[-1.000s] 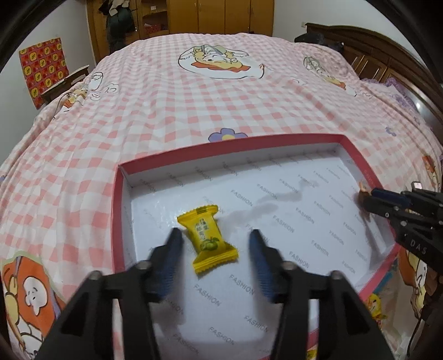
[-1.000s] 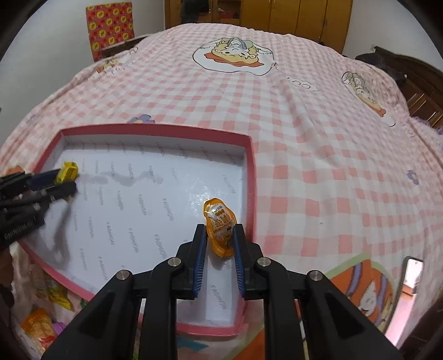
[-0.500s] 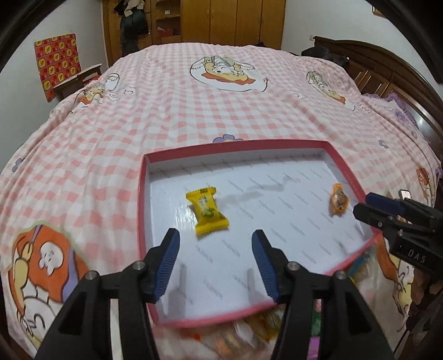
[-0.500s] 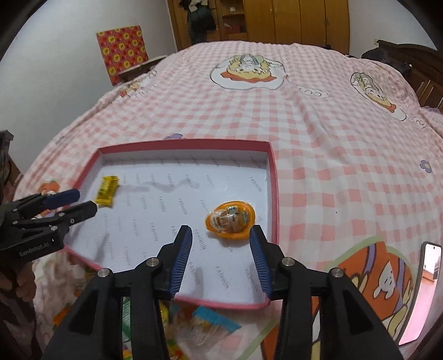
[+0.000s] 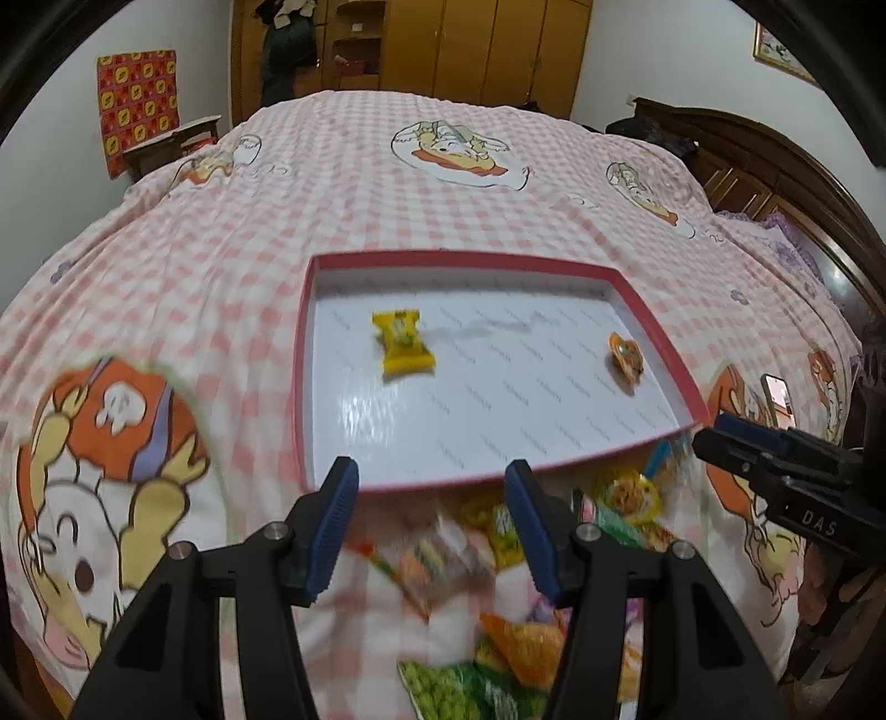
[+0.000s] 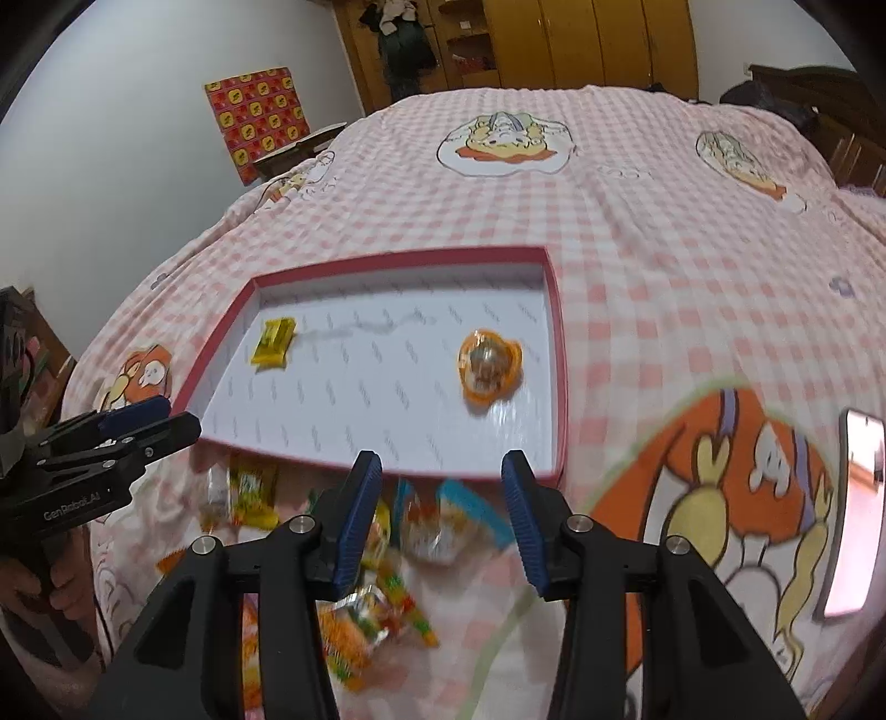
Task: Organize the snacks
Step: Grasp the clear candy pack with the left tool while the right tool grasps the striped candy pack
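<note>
A shallow red-rimmed box [image 5: 302, 354] [image 6: 559, 354] with a white floor lies on the bed. In it lie a yellow wrapped candy [image 5: 403, 350] [image 6: 272, 342] on the left and an orange jelly cup [image 5: 626, 354] [image 6: 488, 368] on the right. My left gripper [image 5: 432, 520] is open and empty, held above the box's near edge. My right gripper [image 6: 443, 509] is open and empty, also near that edge. A pile of loose snack packets [image 5: 498, 598] [image 6: 354, 554] lies on the bed in front of the box, blurred.
The bed has a pink checked cover [image 5: 221, 232] with cartoon prints. A phone [image 6: 853, 515] lies at the right on the bed. A wooden headboard [image 5: 775, 166] stands at the right and a wardrobe [image 5: 443, 44] at the back.
Both grippers have pulled back and up from the box. The right gripper let go of the orange jelly cup, which now lies in the box. The snack pile came into view.
</note>
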A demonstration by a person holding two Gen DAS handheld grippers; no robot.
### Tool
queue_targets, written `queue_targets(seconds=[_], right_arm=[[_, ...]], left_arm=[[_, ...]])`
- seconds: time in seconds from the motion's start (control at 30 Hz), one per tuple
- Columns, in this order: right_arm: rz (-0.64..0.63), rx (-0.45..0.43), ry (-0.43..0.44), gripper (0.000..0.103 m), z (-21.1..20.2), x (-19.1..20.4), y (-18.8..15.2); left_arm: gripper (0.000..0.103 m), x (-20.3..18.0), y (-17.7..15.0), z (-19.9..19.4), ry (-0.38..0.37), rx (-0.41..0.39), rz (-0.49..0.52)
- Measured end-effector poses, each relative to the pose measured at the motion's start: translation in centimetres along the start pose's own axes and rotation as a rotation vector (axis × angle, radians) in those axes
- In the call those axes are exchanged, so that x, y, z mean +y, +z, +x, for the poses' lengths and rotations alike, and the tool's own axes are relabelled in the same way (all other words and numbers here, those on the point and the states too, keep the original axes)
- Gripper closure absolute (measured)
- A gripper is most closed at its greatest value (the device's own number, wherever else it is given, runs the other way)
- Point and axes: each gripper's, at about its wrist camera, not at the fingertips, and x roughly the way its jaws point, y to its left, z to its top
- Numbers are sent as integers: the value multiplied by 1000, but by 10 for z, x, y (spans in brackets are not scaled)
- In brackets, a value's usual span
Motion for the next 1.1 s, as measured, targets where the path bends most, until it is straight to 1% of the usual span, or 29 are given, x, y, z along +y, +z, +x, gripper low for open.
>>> queue_targets(seconds=[0.13, 0.27, 0.4, 0.53, 0.6, 0.67, 0.73, 0.9, 1.1], right_arm=[[22, 25, 13, 56, -2, -1, -16], [27, 51, 26, 56, -3, 1, -29], [13, 76, 36, 49, -3, 5, -41], [-18, 115, 43, 47, 1, 13, -52], [-32, 124, 43, 47, 3, 16, -57], [-40, 130, 39, 43, 5, 17, -61], [-42, 138, 37, 37, 8, 18, -64], [-36, 153, 52, 36, 16, 19, -68], [-31, 143, 56, 36, 19, 18, -72]], left_arm=[[45, 2, -15, -4, -2, 12, -12], [45, 7, -25, 3, 3, 43, -35], [45, 12, -33, 11, 4, 72, -58], [43, 14, -37, 17, -3, 84, -73], [39, 14, -38, 20, -10, 85, -79], [38, 15, -40, 23, -15, 87, -85], [37, 16, -43, 27, -22, 89, -99], [37, 18, -45, 28, -33, 76, -114], [37, 13, -45, 30, -19, 63, -94]])
